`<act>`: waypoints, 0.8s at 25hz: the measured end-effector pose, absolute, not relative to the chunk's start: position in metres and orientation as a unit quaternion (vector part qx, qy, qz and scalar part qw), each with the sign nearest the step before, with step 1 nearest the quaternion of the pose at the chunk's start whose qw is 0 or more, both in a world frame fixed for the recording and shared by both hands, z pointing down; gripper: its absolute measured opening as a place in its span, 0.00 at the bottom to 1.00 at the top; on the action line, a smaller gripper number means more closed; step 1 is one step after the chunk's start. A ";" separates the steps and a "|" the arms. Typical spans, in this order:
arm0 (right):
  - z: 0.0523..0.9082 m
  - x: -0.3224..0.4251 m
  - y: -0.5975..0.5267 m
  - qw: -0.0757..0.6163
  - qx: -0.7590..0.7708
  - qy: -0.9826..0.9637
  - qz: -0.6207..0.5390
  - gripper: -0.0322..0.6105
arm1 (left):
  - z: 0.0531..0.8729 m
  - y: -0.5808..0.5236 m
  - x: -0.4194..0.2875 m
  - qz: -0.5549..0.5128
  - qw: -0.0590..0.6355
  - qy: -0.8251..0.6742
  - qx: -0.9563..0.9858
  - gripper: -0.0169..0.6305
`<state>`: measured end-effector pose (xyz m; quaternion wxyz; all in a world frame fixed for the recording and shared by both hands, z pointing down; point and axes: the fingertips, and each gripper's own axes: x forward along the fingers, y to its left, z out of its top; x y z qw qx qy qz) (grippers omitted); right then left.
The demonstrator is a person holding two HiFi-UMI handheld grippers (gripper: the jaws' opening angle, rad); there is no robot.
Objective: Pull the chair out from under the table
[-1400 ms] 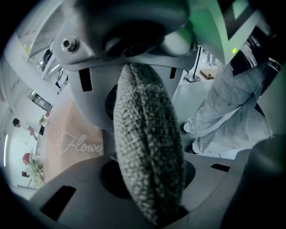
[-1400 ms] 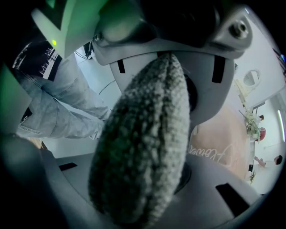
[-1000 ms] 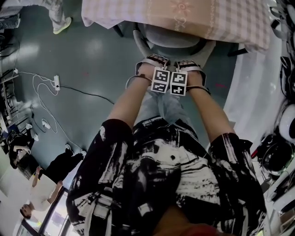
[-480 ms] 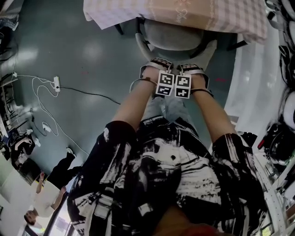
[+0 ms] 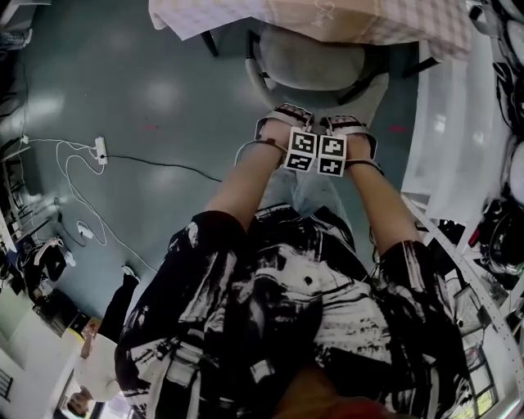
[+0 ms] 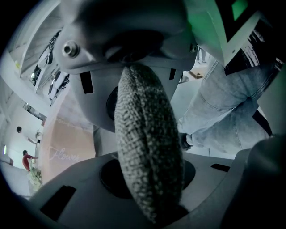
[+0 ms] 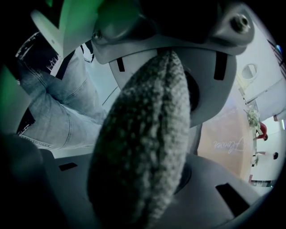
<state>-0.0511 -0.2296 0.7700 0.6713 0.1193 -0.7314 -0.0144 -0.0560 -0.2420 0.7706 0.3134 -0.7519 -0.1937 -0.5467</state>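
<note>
Chair (image 5: 315, 61): grey seat just ahead of both grippers, far part under the checked-cloth desk (image 5: 327, 18), near part out over the green floor (image 5: 155, 98). Left gripper (image 5: 281, 121) clamped on the woven top edge of the backrest (image 6: 147, 147), which fills the gap between its jaws. Right gripper (image 5: 350, 124) just beside it, marker cubes side by side, clamped on that same edge.
</note>
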 end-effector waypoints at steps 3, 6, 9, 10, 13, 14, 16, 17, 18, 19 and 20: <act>0.770 -0.054 -0.219 0.672 0.120 -0.731 -0.013 0.23 | 0.771 -0.231 -0.059 -0.546 0.313 -0.195 -0.752 0.18; 0.771 -0.053 -0.209 0.673 0.119 -0.730 -0.014 0.23 | 0.772 -0.221 -0.059 -0.547 0.313 -0.195 -0.752 0.18; 0.771 -0.054 -0.199 0.674 0.119 -0.729 -0.013 0.23 | 0.771 -0.211 -0.060 -0.547 0.313 -0.197 -0.751 0.17; 0.771 -0.054 -0.196 0.674 0.119 -0.729 -0.012 0.23 | 0.771 -0.208 -0.061 -0.546 0.313 -0.197 -0.751 0.17; 0.771 -0.057 -0.185 0.674 0.119 -0.729 -0.011 0.23 | 0.771 -0.197 -0.063 -0.546 0.312 -0.198 -0.752 0.17; 0.772 -0.058 -0.180 0.674 0.119 -0.729 -0.011 0.23 | 0.772 -0.192 -0.064 -0.546 0.311 -0.198 -0.752 0.17; 0.773 -0.059 -0.171 0.675 0.119 -0.728 -0.012 0.23 | 0.773 -0.183 -0.065 -0.546 0.311 -0.197 -0.753 0.18; 0.773 -0.059 -0.166 0.676 0.120 -0.727 -0.012 0.23 | 0.774 -0.178 -0.066 -0.546 0.312 -0.196 -0.752 0.17; 0.774 -0.060 -0.160 0.676 0.121 -0.726 -0.012 0.23 | 0.774 -0.173 -0.067 -0.546 0.313 -0.196 -0.752 0.17; 0.774 -0.061 -0.154 0.676 0.121 -0.726 -0.012 0.23 | 0.774 -0.166 -0.068 -0.546 0.314 -0.196 -0.752 0.17; 0.774 -0.062 -0.147 0.676 0.120 -0.727 -0.011 0.23 | 0.775 -0.160 -0.069 -0.546 0.313 -0.196 -0.752 0.17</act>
